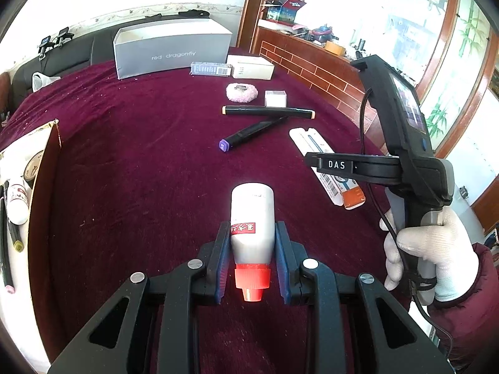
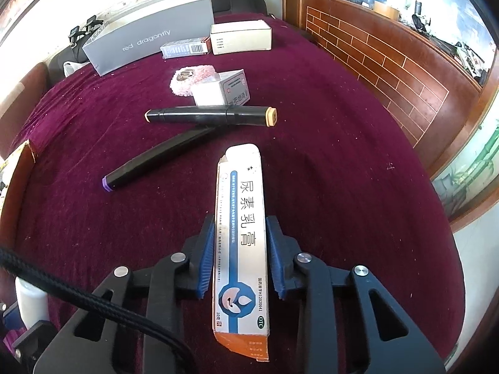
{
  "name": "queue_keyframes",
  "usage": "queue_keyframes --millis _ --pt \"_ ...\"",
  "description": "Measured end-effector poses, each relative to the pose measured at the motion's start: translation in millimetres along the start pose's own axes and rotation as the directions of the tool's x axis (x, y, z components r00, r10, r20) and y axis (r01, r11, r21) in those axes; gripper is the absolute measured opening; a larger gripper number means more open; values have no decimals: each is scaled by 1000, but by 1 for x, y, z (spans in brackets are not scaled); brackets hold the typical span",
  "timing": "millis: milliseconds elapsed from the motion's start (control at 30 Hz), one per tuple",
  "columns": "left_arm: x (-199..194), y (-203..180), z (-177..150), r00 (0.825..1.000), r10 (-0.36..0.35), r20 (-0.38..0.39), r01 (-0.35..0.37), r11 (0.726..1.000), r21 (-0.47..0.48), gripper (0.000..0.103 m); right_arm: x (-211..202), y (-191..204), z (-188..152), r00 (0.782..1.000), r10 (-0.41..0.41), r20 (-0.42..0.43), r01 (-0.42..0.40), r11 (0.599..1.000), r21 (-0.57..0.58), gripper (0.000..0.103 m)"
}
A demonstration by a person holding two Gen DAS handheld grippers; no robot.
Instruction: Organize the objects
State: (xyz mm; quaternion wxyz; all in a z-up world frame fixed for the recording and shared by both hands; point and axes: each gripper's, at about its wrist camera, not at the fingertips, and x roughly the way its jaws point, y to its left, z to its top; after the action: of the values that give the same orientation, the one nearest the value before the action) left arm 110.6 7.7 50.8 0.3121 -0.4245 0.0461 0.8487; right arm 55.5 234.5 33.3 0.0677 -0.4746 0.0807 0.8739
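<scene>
A white bottle (image 1: 252,205) with a red cap sits between the blue pads of my left gripper (image 1: 252,227), which is shut on it above the burgundy cloth; the cap points back toward the camera. My right gripper (image 2: 240,221) is shut on a long white and blue ointment box (image 2: 240,187), its pads pressing both long sides. In the left wrist view that same box (image 1: 312,143) lies on the cloth under the right gripper (image 1: 324,163), which a white-gloved hand (image 1: 436,243) holds.
Two black markers lie crossed mid-table, one with beige ends (image 2: 209,115) and one purple-capped (image 2: 156,159). Behind them are a pink fluffy pad (image 2: 193,78), a small box (image 2: 224,88), a grey open box (image 1: 171,50) and two cartons (image 1: 249,67). A brown-walled box (image 1: 43,171) with items stands left.
</scene>
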Motion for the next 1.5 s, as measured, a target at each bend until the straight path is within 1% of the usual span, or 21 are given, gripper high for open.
queue_keyframes --millis 333,733,1100,1500 --pt "-8 3 -6 999 -49 6 49 999 -10 23 -17 8 -4 998 53 26 -53 998 25 28" --pt "-16 13 -15 995 -97 10 97 995 -34 23 -29 25 -10 993 116 32 -117 992 46 28" --pt "-26 24 -20 992 -123 28 125 990 -61 23 -47 57 -8 987 149 58 -149 989 -1 28" --pt "-50 39 -26 988 -131 86 138 987 -83 23 -63 90 -8 982 175 76 -170 984 -59 28"
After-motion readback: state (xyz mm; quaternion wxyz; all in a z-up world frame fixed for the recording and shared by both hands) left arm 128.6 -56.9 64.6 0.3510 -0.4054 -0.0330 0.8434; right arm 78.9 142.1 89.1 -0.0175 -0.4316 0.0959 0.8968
